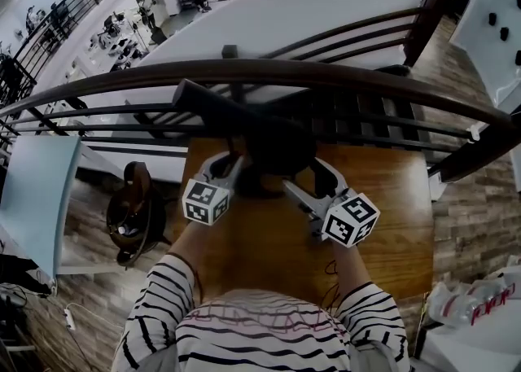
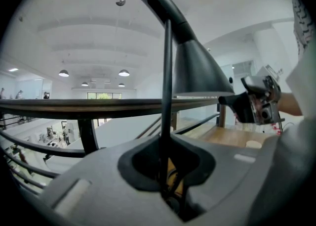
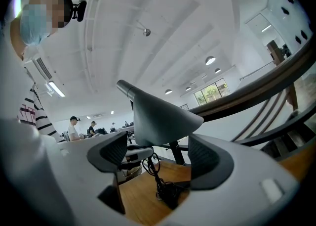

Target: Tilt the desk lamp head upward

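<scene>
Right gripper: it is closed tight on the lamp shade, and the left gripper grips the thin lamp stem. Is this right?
Not quite. The right gripper is open: in the right gripper view its jaws stand wide apart and do not clamp the lamp shade. The left gripper does grip the thin lamp stem.

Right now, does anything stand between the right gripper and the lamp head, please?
Nothing visible does: the lamp head sits just beyond the open fingers of the right gripper; the left gripper grips the stem.

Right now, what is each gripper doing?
Left gripper: closed on the lamp stem.
Right gripper: open, holding nothing.
</scene>
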Demonstrator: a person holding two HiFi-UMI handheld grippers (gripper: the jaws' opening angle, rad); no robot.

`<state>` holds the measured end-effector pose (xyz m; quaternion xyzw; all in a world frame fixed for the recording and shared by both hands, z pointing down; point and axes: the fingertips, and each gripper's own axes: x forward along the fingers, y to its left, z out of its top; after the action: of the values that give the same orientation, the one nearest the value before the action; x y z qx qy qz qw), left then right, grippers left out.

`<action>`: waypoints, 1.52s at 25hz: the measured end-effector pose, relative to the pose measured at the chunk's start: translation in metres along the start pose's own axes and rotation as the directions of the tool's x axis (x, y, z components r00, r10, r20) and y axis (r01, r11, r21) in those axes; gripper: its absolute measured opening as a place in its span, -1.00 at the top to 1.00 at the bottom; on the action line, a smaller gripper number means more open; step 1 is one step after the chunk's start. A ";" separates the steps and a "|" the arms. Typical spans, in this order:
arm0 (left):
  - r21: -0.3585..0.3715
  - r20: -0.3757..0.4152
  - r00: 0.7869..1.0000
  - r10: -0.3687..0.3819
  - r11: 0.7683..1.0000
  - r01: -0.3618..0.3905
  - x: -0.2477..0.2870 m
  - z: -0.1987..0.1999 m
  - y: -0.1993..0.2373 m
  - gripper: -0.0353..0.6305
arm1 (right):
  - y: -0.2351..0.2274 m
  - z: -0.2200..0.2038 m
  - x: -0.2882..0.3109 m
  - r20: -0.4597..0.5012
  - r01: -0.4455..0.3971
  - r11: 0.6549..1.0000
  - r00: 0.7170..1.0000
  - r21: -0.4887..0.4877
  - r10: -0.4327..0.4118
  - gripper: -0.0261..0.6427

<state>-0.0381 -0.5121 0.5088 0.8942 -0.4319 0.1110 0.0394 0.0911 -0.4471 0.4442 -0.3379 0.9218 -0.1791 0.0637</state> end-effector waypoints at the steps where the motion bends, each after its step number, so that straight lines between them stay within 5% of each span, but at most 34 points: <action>1: -0.002 -0.002 1.000 0.001 1.000 -0.001 0.000 0.000 -0.001 0.75 | 0.000 0.002 -0.002 -0.002 0.003 1.000 1.000 -0.007 -0.003 -0.20; 21: -0.009 -0.032 0.999 0.027 1.000 -0.028 -0.015 -0.006 -0.016 0.74 | 0.014 0.080 -0.051 0.043 0.069 0.995 0.997 -0.077 -0.066 -0.22; 38: -0.014 -0.036 0.999 0.035 0.999 -0.035 -0.037 -0.015 -0.002 0.75 | 0.061 0.132 -0.043 0.025 0.106 0.968 0.994 -0.227 -0.103 -0.32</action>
<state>-0.0610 -0.4802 0.5150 0.8840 -0.4476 0.1245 0.0516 0.1193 -0.4140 0.2986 -0.3921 0.9168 -0.0728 0.0211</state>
